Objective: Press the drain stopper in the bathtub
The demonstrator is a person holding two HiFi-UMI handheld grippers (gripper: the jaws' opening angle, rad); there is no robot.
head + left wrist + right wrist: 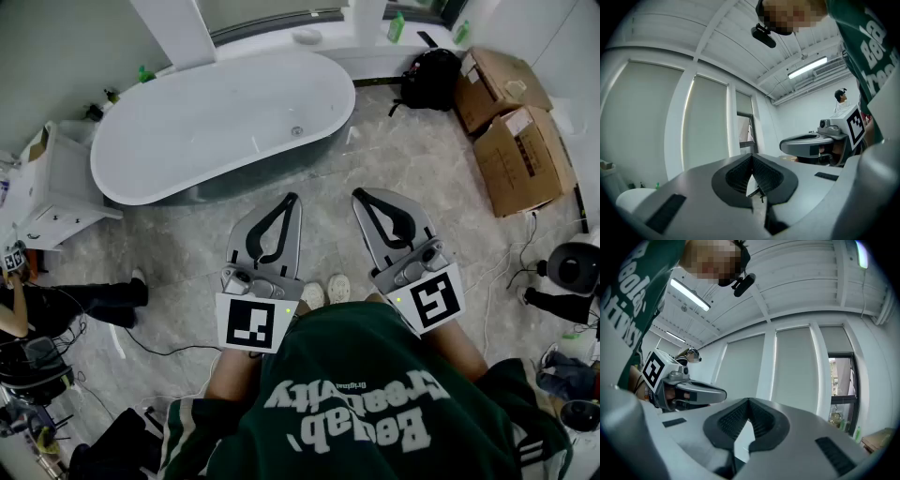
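Lettering in white runs across our green sweatshirt (356,394); one word looks like "Creativity", and the rest we cannot read. We hold the left hand-held gripper (290,200) and the right hand-held gripper (360,195) level above the grey floor (422,169), both clenched on nothing. The small round metal drain stopper (297,130) sits in the bottom of the white oval bathtub (141,164), well apart from both.
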